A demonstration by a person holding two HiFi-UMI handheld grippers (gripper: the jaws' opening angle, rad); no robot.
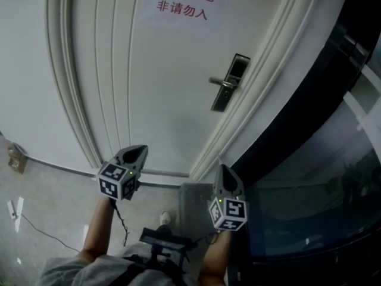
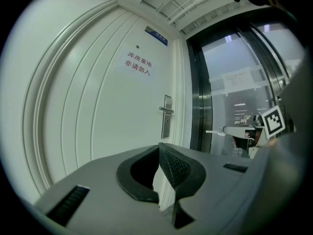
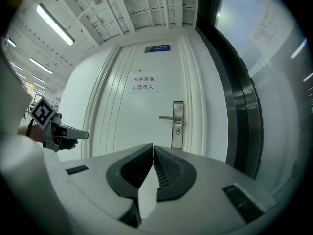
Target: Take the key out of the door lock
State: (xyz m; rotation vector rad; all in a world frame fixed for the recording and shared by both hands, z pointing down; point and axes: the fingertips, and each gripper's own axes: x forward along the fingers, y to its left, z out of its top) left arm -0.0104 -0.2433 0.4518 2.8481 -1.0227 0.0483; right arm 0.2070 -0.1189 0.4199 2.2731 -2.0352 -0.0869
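The door [image 1: 149, 88] is white, panelled and closed, with a sign [image 1: 183, 2] in red characters high on it. The lock [image 1: 229, 82] is a metal plate at the door's right edge. Its handle [image 1: 221, 83] sticks out level to the left. In the right gripper view a small keyhole [image 3: 179, 129] shows on the plate just below the handle. The key is too small to make out there in any view.

The left gripper [image 1: 141, 150] and right gripper [image 1: 223, 168] are both held out level toward the door, well short of it. The left one points at the panels left of the lock. The right one points nearly straight at the lock.

The left gripper's jaws are closed, tips meeting, with nothing between them. Only the white door shows through the slit lower down. The right gripper's jaws are also closed tip to tip and empty.

To the right of the door stand a dark frame [image 1: 309, 94] and a glass wall [image 1: 321, 183]. A pale floor [image 1: 47, 195] lies to the near left with a thin cable [image 1: 41, 234] on it. A blue plate [image 3: 157, 47] sits above the door.
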